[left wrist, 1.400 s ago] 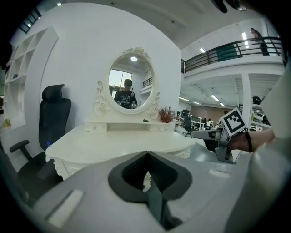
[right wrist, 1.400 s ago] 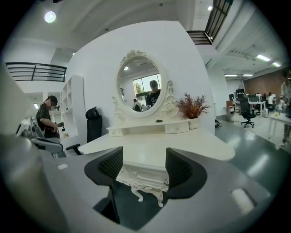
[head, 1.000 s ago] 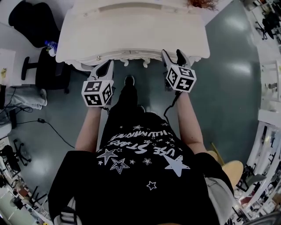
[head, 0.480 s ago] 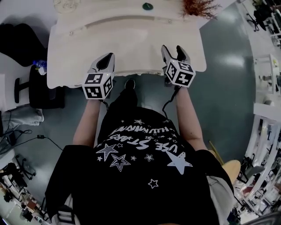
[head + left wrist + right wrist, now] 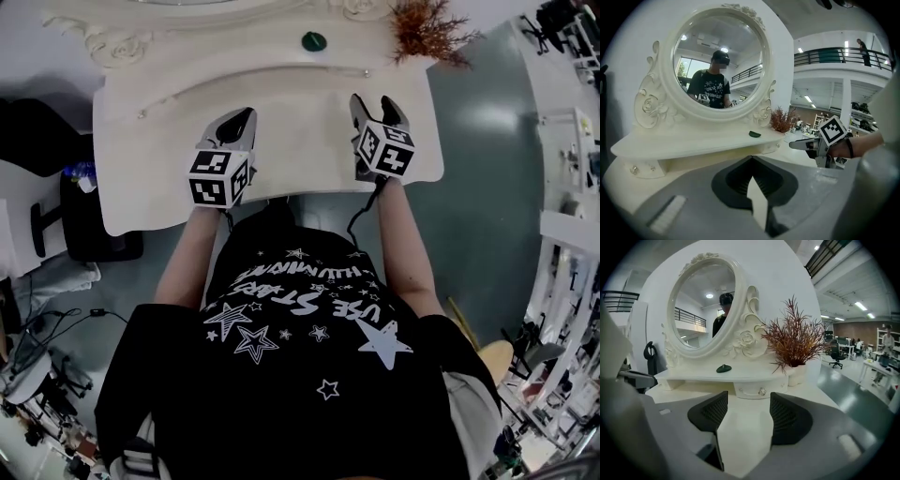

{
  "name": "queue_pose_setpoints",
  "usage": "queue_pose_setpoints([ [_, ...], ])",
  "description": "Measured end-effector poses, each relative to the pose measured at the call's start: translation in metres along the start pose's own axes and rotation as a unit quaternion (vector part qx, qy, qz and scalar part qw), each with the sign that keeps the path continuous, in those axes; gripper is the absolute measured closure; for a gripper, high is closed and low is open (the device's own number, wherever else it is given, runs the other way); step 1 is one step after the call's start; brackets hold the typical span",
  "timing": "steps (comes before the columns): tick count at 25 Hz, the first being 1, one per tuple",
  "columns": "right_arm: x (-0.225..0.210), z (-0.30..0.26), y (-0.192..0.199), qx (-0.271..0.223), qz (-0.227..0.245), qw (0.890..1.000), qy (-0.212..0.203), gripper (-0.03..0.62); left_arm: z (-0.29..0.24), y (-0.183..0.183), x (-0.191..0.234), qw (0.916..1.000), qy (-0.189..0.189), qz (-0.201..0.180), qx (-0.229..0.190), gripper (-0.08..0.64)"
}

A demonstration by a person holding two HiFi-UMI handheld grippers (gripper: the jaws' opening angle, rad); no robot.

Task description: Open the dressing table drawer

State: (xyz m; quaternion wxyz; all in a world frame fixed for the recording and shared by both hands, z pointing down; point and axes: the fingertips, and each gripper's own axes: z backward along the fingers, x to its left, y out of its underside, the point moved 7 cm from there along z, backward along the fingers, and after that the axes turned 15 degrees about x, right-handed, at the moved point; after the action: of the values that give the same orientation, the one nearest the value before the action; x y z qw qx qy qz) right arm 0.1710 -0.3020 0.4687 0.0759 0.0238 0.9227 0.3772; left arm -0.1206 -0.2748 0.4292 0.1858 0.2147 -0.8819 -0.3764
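The white dressing table (image 5: pixel 150 178) stands in front of me, and both grippers hover above its top. From the head view its front face is hidden under the top. My left gripper (image 5: pixel 236 120) hangs over the left half with its jaws together and nothing in them (image 5: pixel 752 161). My right gripper (image 5: pixel 375 103) is over the right half, open and empty (image 5: pixel 748 397). It points at a small drawer (image 5: pixel 749 391) with a round knob (image 5: pixel 762 391) under the mirror shelf, a little way off. A matching knob (image 5: pixel 633 169) shows at the shelf's left end.
An oval mirror (image 5: pixel 719 65) rises at the back. On the shelf lie a dark green lid-like piece (image 5: pixel 313 40) and a reddish dried plant (image 5: pixel 427 33) in a white pot. A black chair (image 5: pixel 84 225) and a blue bottle (image 5: pixel 80 172) are left of the table.
Both grippers have gone from the table's front edge to above its top. More of the top, the shelf and the plant has come into the head view.
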Motion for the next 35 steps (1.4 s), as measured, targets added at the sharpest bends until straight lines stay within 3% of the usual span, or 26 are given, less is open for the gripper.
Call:
queue_pose_setpoints([
  [12, -0.028, -0.057, -0.015, 0.063, -0.005, 0.997, 0.053, 0.371, -0.049, -0.018, 0.016, 0.9988, 0.039, -0.003, 0.029, 0.558],
  [23, -0.027, -0.089, -0.016, 0.088, 0.035, 0.994, 0.045, 0.395, -0.043, -0.015, 0.013, 0.999, 0.003, 0.0, 0.044, 0.558],
  [31, -0.035, -0.096, -0.018, 0.076, 0.05, 0.994, 0.067, 0.415, -0.036, -0.013, 0.004, 0.999, -0.009, 0.007, 0.042, 0.558],
  [35, -0.031, -0.101, -0.02, 0.074, 0.066, 0.993, 0.058, 0.464, -0.033, -0.013, 0.003, 0.999, -0.017, 0.01, 0.04, 0.558],
])
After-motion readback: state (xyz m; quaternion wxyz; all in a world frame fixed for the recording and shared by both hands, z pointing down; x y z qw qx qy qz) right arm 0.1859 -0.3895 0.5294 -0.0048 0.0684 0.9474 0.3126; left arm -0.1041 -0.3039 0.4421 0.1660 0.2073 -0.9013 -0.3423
